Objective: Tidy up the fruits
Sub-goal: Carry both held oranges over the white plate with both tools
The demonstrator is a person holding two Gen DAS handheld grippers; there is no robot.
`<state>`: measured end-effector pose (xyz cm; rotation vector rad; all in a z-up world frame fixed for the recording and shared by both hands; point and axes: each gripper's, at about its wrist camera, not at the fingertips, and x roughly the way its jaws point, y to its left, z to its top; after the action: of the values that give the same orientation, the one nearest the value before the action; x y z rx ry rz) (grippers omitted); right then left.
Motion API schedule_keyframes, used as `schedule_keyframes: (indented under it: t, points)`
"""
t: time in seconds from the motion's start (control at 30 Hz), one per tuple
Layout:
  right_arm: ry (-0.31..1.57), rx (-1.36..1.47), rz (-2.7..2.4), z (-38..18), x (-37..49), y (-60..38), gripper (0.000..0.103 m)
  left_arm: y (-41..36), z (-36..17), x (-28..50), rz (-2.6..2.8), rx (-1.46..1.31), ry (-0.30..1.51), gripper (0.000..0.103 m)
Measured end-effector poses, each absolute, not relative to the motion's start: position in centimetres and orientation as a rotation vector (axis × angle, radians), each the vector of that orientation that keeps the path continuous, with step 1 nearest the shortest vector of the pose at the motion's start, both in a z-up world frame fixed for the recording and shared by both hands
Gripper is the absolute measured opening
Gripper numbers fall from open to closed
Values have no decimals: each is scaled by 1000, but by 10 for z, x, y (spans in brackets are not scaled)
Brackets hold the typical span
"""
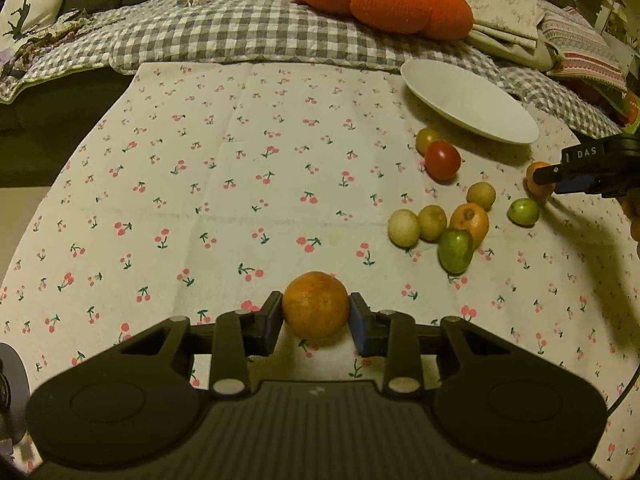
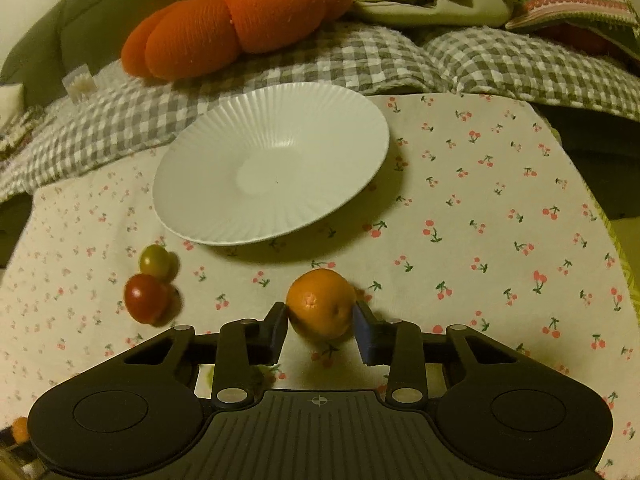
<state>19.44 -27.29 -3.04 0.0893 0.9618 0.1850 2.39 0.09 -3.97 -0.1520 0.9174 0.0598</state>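
Looking along the left wrist view, the left gripper [image 1: 316, 318] is clamped on an orange citrus fruit [image 1: 315, 305] low over the cherry-print cloth [image 1: 224, 184], well apart from the white plate [image 1: 468, 100]; the pads meet only the round flanks, so I judge the fruit could squirt out or roll if it is lifted fast or tilted. Counted here: one held fruit, six loose ones in the cluster to the right, namely a red tomato [image 1: 442, 160], an olive one behind it, three pale yellow, one orange and two green, which makes eight loose, plus one small orange fruit [image 1: 536, 184] at the right gripper [image 1: 550, 178]. In the right wrist view that gripper [image 2: 320, 320] is closed on this small orange fruit [image 2: 320, 302], just before the plate [image 2: 272, 164], which is bare. Its risk, I judge, is knocking the plate's near rim. Visible here: one plate, one held fruit, two tomatoes.
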Motion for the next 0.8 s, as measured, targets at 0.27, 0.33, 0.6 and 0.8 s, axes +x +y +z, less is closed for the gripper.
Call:
schedule_keyframes:
  t: [0.27,0.33,0.6,0.8]
  points:
    - [945,145,197,-20,188,-276,34,-3,-32,27,58,-154,883,33]
    - [948,173,203,-18,188,-278,34,-4,-28,30,63,-152,871,33]
    - [931,243,221,-6,186,-288,33,-23,3,57,34,-113,790,33]
    - [921,264,220,-3,192,-294,33,-48,12,94,4,-46,766,33]
